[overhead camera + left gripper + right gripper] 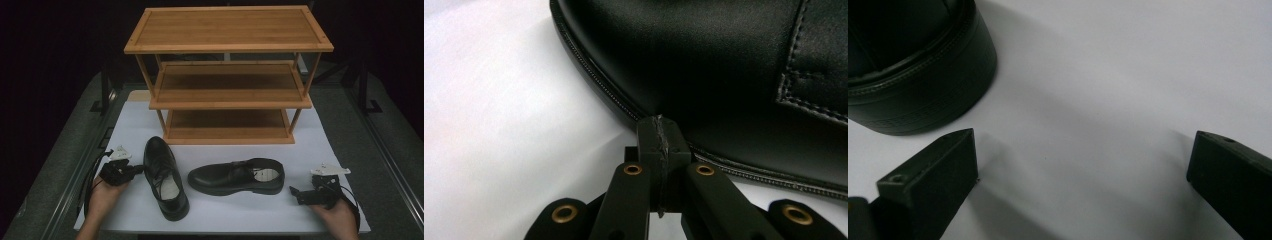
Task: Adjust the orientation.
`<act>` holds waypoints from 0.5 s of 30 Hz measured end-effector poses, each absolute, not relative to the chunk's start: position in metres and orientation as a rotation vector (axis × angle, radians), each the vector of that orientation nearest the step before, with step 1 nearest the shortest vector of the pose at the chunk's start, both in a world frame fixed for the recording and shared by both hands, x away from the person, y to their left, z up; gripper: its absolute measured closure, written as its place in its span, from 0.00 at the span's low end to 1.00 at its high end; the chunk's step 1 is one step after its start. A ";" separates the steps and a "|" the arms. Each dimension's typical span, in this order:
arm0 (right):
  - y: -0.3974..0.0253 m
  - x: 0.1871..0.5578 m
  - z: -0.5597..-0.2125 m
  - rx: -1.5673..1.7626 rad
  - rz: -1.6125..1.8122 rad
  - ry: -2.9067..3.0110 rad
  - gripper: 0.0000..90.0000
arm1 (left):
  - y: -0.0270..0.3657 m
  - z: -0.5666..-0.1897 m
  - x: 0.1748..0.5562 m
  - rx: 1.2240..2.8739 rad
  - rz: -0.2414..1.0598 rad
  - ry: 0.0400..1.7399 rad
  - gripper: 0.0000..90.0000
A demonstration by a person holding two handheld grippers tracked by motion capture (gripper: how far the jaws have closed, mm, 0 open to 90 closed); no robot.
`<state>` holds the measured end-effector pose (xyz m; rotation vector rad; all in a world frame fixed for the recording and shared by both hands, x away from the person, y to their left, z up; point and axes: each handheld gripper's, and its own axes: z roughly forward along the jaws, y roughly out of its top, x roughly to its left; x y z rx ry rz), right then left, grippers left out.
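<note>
White sheeting (310, 145) covers the table under a dark backdrop, with a three-tier wooden rack (227, 75) standing at upper centre. Two black leather shoes lie in the lower middle of the frame: the left shoe (164, 176) points its toe toward the rack, and the right shoe (236, 176) lies sideways, toe to the left. At lower left, the left gripper (138, 169) has its jaws pressed together with nothing between them, tips just at the left shoe's sole edge. At lower right, the right gripper (294, 192) is spread wide and empty, near the right shoe's heel.
</note>
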<state>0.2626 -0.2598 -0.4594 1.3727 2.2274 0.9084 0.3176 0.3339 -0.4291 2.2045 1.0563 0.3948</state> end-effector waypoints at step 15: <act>-0.260 0.263 -0.459 1.374 0.909 2.228 0.00 | 0.308 -0.431 0.348 2.221 0.416 0.999 1.00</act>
